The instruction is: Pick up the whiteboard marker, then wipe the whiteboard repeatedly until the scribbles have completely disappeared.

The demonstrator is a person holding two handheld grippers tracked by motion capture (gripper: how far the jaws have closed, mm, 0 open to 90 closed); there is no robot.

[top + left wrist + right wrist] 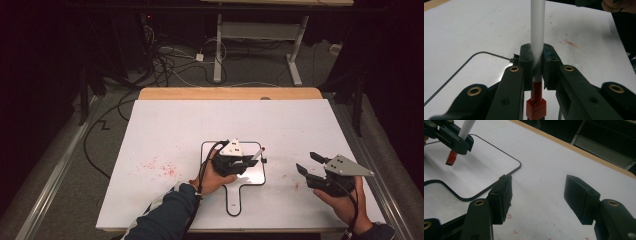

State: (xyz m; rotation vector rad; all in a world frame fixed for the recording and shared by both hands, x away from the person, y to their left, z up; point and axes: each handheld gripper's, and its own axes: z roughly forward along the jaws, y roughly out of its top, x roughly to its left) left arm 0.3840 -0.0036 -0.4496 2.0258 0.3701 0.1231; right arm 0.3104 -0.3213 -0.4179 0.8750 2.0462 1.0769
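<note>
On the white bench (165, 125), red smudges (160, 167) are lying at about nine o'clock from the small white board with a thin black rim and a handle tab (235, 197). Over that board the left hand-held gripper (248, 161) is clenching a white-barrelled marker with a red cap end (258, 152). In the left gripper view the jaws are pressing both sides of the barrel (537, 37), the red end (536, 107) is sitting nearest the camera and the white shaft is running straight away toward twelve o'clock. From above, the marker's long axis is slanting toward about one o'clock, its tip hanging over the board's upper right corner. To the right, the right hand-held gripper (306, 164) is hovering released, jaws spread wide and gripping nothing, above bare bench just off the board's right edge. In the right gripper view (537, 195) the marker (461, 137) is lying at about ten o'clock from it, well apart. The left hand is plainly the nearer one. Any coming stroke is likely turning on that slant: the marker looks to be aiming down at the board beneath it, while the right hand appears to be waiting clear.
</note>
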